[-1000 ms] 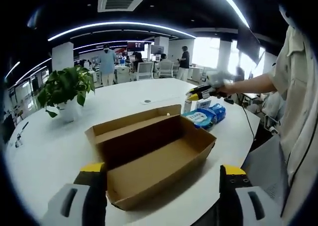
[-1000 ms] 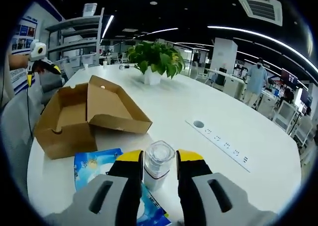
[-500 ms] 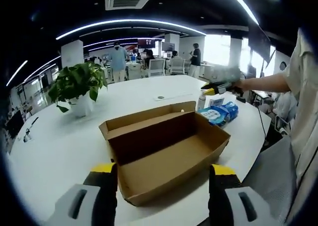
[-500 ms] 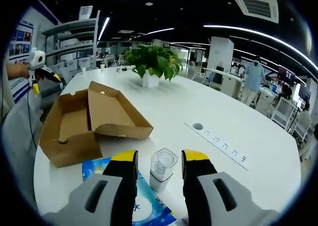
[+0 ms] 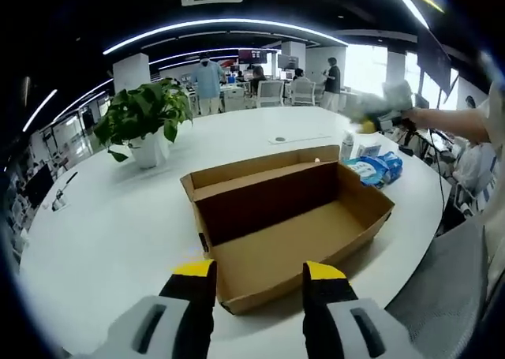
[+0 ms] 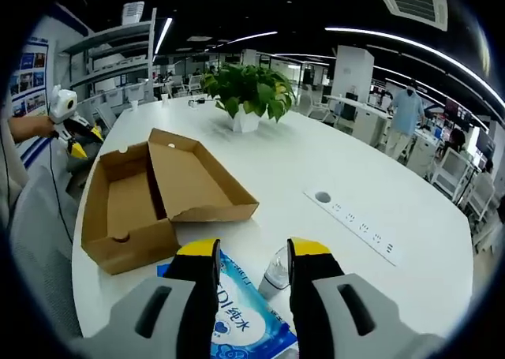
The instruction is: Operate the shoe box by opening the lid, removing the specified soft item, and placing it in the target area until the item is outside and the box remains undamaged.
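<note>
Here, box (image 5: 292, 233) open, empty, just ahead of left gripper (image 5: 259, 276), jaws parted; wipes pack (image 6: 237, 315) under right gripper (image 6: 252, 260), jaws parted, holding nothing.

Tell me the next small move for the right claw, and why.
Probably pull the right claw back clear: it is open, the blue wipes pack already lies on the white table outside the cardboard box, whose lid is open and whose visible inside is bare.

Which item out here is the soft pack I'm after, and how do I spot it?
Start at the open cardboard shoe box on the white table. Just off its short end lies a flat blue wipes pack, right under the right gripper. Its neighbour is a small clear bottle, hard and upright; the pack is blue plastic.
</note>
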